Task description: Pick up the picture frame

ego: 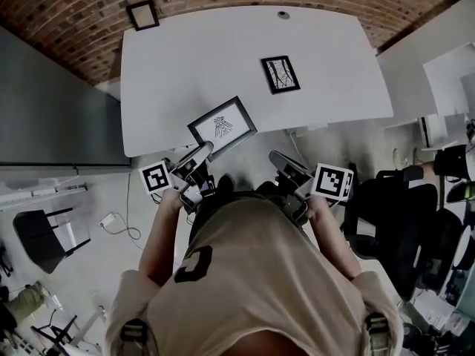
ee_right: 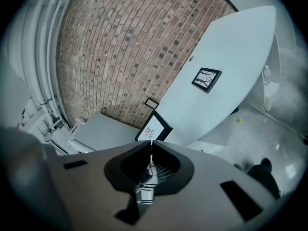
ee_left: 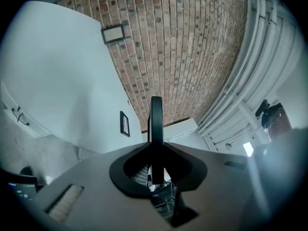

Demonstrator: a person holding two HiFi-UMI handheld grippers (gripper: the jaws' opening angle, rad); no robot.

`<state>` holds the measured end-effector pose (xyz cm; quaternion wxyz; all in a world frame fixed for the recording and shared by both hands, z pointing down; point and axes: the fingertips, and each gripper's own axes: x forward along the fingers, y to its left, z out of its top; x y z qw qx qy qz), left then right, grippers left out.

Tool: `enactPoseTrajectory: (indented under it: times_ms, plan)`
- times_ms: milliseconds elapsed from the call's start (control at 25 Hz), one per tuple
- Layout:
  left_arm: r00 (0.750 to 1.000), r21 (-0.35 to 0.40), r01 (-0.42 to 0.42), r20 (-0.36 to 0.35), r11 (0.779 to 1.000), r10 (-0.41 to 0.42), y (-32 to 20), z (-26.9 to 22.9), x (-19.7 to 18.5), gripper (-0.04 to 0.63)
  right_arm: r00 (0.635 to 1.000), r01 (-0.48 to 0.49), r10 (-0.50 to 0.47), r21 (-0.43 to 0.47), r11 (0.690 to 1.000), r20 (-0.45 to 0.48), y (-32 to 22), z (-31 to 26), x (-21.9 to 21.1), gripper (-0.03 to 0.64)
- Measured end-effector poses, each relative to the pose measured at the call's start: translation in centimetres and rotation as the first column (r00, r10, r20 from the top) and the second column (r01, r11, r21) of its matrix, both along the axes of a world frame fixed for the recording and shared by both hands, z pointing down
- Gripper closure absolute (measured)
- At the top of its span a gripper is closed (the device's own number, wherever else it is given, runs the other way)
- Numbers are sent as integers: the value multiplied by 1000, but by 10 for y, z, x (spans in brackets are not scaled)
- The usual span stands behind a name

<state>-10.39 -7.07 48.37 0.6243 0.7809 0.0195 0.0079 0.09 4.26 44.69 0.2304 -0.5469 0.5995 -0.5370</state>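
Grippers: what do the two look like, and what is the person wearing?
The left gripper and right gripper are black, each carrying a white cube with black square markers. Their own views show a grey body around black jaws. The person wears a beige short-sleeved shirt.

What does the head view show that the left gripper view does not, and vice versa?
Head view only: the person and the drawing on the held picture frame. Left gripper view only: that frame edge-on, clamped by the left gripper, and white pipes. Both: the white table, a second frame lying on it, a small frame against brick.
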Motion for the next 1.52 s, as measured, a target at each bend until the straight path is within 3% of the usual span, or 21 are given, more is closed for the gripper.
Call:
enactPoseTrajectory:
  times_ms: [160,360,720,880,960,1200,1320,1440,1520]
  plan:
    - [1000,-16,6,2,1000,-6,-10,5,3,532,988,35,-46,-72,997,-146,-11,13,20,611]
    - [999,-10,44,11,999,-44,-20,5,20,532,977,25,-49,-118,993,-206,-32,29,77,611]
    - [990,-9,122,74,993,-121,-44,10,73,532,991,-26,-2,-207,978,-134,-106,76,194,609]
    - [986,-1,138,97,990,-138,-47,13,80,534,995,-104,97,-283,953,-38,-116,107,223,603]
    - [983,-2,147,111,989,-146,-48,15,83,532,993,-115,119,-309,944,-4,-118,119,230,454]
    - [977,2,152,151,988,-150,-53,21,97,534,997,-69,72,-421,904,-9,-125,156,240,400]
    - [975,23,137,171,990,-139,-53,23,103,532,994,-41,-14,-474,879,-112,-126,172,249,400]
    - [978,61,119,162,991,-128,-54,21,111,534,953,18,-166,-502,865,-252,-129,175,252,400]
    - [978,78,111,168,991,-123,-53,22,113,532,890,72,-284,-504,860,-358,-132,172,250,400]
